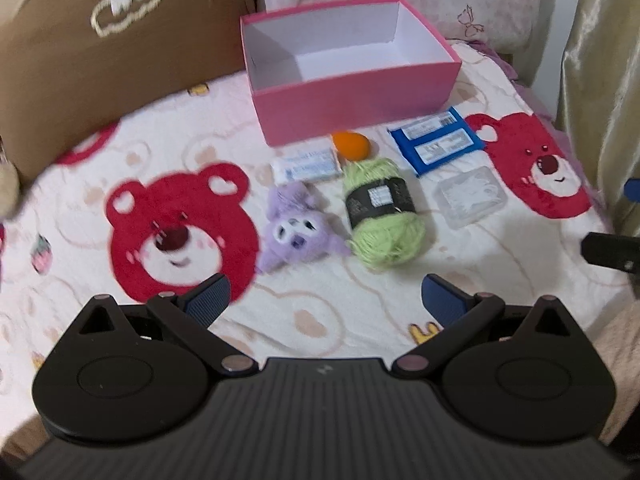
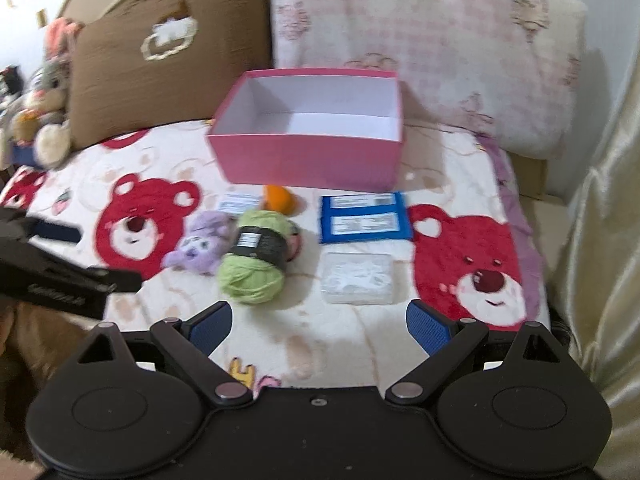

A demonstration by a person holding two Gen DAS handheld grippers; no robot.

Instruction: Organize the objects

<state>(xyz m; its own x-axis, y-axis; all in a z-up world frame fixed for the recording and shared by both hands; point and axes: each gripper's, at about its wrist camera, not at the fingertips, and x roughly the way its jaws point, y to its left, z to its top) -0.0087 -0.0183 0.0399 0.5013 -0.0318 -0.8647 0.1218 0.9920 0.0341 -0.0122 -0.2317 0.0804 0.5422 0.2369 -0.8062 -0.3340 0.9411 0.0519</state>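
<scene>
An empty pink box [image 1: 352, 100] [image 2: 308, 156] with a white inside stands at the back of the bed. In front of it lie an orange egg-shaped sponge [image 1: 352, 144] [image 2: 280, 198], a white-and-blue packet [image 1: 306, 166] [image 2: 238, 203], a purple plush toy [image 1: 298, 228] [image 2: 202, 246], a green yarn skein [image 1: 382, 216] [image 2: 256, 260], a blue packet [image 1: 436, 144] [image 2: 364, 218] and a clear plastic case [image 1: 470, 196] [image 2: 358, 278]. My left gripper [image 1: 326, 296] is open, short of the plush and yarn. My right gripper [image 2: 320, 322] is open, just before the yarn and the case.
The bed is covered by a blanket [image 1: 180, 224] [image 2: 476, 264] with red bear faces. A brown pillow [image 1: 112, 48] [image 2: 160, 64] and a pink pillow [image 2: 432, 52] stand behind the box. Stuffed toys [image 2: 44, 108] sit at far left. A curtain [image 2: 600, 220] hangs at right.
</scene>
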